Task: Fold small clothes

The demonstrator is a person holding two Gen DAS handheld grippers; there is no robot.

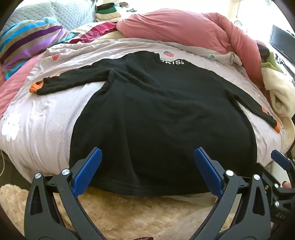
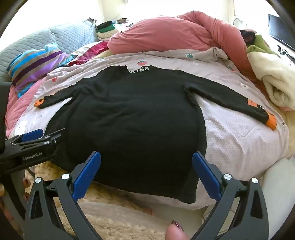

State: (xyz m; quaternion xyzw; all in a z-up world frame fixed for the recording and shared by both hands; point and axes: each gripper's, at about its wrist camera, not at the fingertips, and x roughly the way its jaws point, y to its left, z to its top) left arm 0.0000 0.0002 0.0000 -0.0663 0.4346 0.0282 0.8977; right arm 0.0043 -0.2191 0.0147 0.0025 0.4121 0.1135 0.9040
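Observation:
A black long-sleeved top [image 1: 156, 114] with orange cuffs and white lettering at the collar lies spread flat on the bed, sleeves out to both sides, hem hanging over the near edge. It also shows in the right wrist view [image 2: 132, 118]. My left gripper [image 1: 147, 158] is open and empty, its blue pads over the hem. My right gripper [image 2: 146, 162] is open and empty over the hem's right part. The left gripper shows at the left edge of the right wrist view [image 2: 35, 136]; the right gripper shows at the right edge of the left wrist view [image 1: 280, 162].
The bed has a pale lilac cover [image 1: 46, 125]. A pink duvet [image 1: 175, 29] is bunched at the back, a striped pillow [image 1: 27, 40] at left, a cream blanket [image 2: 276, 83] at right, folded clothes [image 1: 108, 13] far back. A shaggy beige rug [image 1: 129, 212] lies below.

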